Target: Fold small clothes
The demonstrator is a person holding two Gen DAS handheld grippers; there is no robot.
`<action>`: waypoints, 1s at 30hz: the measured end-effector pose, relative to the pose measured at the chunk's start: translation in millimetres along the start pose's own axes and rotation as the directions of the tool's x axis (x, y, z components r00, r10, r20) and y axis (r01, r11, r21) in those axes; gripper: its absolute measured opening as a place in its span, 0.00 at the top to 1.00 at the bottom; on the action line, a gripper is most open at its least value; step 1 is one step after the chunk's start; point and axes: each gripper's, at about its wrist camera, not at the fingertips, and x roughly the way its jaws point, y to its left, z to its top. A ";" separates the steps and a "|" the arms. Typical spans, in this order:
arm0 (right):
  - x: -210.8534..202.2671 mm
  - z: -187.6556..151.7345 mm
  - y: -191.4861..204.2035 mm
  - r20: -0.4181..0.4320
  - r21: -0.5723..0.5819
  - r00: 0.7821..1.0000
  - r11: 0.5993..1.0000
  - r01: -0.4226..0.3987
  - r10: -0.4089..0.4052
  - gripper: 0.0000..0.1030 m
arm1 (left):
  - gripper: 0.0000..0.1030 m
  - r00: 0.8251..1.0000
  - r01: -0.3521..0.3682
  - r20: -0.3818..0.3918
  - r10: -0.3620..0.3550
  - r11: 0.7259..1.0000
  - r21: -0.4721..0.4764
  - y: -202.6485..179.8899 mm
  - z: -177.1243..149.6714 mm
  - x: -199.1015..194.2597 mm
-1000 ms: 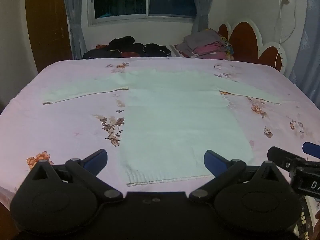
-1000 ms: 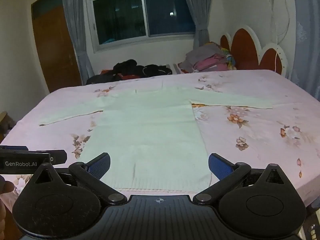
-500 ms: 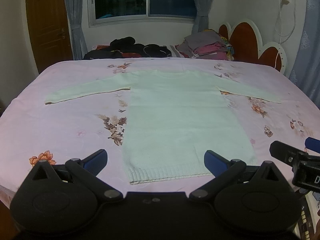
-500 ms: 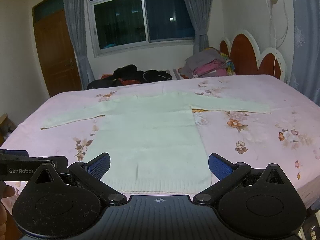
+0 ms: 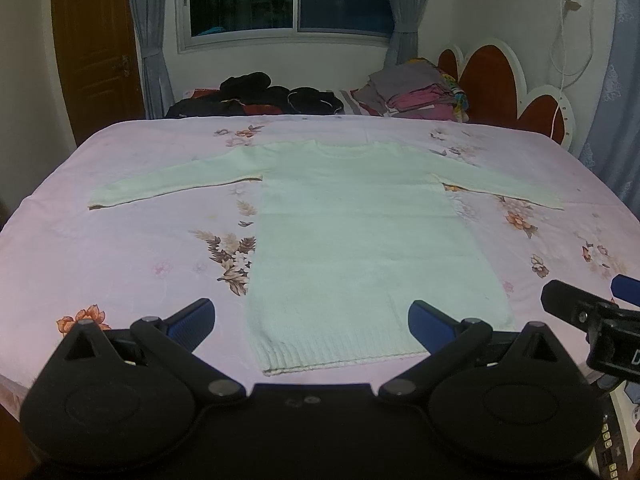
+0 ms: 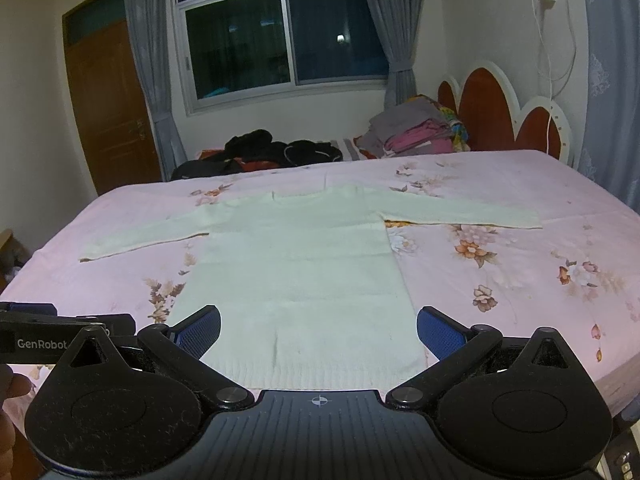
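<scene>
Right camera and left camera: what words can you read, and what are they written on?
"GenRobot": white letters on the side of the left tool, seen by the right camera.
"D": one white letter, the rest cut off, on the right tool, seen by the left camera.
Nothing else readable.
</scene>
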 end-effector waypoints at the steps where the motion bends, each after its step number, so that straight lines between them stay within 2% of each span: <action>1: -1.1 0.1 0.1 -0.001 -0.001 1.000 1.000 0.001 -0.001 0.00 | 0.00 1.000 0.001 0.001 -0.001 1.000 0.001 0.7 0.6 0.4; 30: -0.7 -9.3 10.4 -0.006 0.003 1.000 1.000 0.004 -0.004 0.00 | 0.00 1.000 -0.002 0.001 0.002 1.000 0.003 5.9 3.4 3.2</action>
